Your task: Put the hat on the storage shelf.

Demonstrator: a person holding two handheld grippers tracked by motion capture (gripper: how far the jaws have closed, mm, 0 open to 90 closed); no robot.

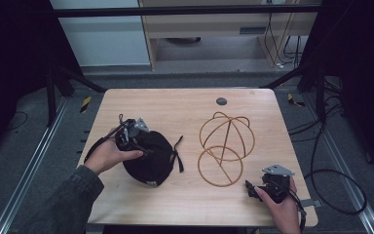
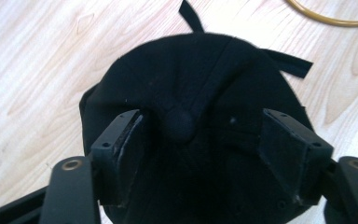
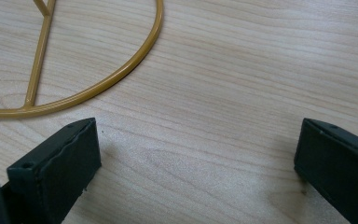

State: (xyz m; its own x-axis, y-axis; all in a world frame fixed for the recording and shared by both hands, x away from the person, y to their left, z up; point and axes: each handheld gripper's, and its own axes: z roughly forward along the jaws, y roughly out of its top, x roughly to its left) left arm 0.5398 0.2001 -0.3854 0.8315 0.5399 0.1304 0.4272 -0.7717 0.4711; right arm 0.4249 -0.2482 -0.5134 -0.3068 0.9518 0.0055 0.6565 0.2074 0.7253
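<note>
A: Where's the black cap [image 2: 191, 140] from the left tool [image 2: 205, 140]?
B: Directly beneath; spread jaws straddle its crown button.
A: And the right tool [image 3: 196, 154]?
B: Open, empty, just short of the wire stand [image 3: 98, 79].

We see a black cap [image 1: 150, 157] lying on the wooden table [image 1: 175, 105] at about 8 o'clock from the table's middle, crown up, with the round button [image 2: 181, 125] at its top and two loose black straps [image 1: 177, 152] hanging out on its 3 o'clock side. At about 4 o'clock from the middle lies a golden wire hat stand [image 1: 225, 146]: a flat ring at its near end, joined to a dome of curved wires at 12 o'clock from the ring. The two things are near each other but apart.
</note>
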